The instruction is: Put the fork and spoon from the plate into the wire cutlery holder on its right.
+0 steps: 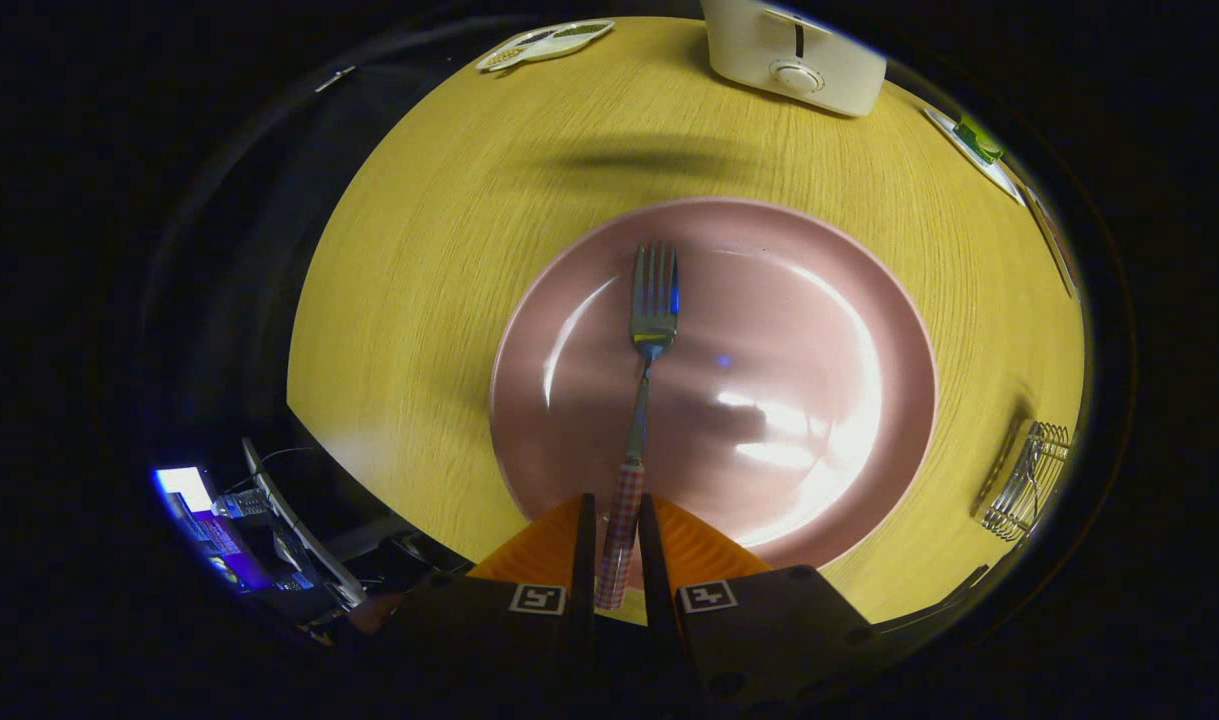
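Gripping the fork (641, 400) by its checked handle between closed fingers (582, 545), lifting level off the plate (849, 300), then swinging right toward the wire cutlery holder (1031, 480).

A metal fork (645, 370) with a checked handle lies on the pink plate (829, 330), tines pointing away. The wire cutlery holder (1029, 480) stands at the frame's right.

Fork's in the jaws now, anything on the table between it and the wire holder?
Nothing visible. The gripper is shut on the fork handle, over the pink plate. Beyond the plate's right rim there is bare wooden table up to the wire cutlery holder.
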